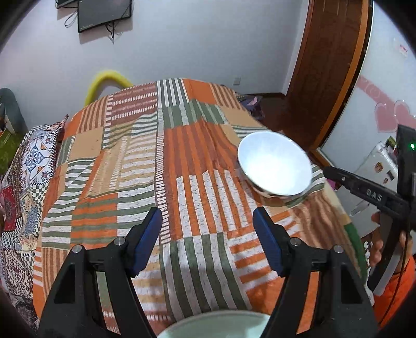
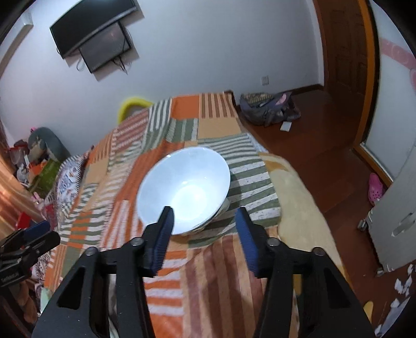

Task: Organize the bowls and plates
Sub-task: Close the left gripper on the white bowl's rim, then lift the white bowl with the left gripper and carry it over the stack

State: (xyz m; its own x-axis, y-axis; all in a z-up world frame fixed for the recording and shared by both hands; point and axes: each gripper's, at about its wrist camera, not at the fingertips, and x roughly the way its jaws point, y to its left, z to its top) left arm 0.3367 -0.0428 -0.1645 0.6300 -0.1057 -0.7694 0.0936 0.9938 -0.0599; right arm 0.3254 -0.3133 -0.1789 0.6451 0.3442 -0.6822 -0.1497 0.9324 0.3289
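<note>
Both tongs spread, pinching nothing: left gripper, right gripper. Risk: white bowl nr bedspread right edge, soft & uneven; clumsy nudge could tip it off.

Home bedroom: bed, wall television.

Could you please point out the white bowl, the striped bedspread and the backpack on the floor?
white bowl [image 2: 186,192]: right wrist view, inner bottom.
striped bedspread [image 1: 145,166]: left wrist view, bare middle patch.
backpack [image 2: 267,108]: right wrist view, its top side.
</note>
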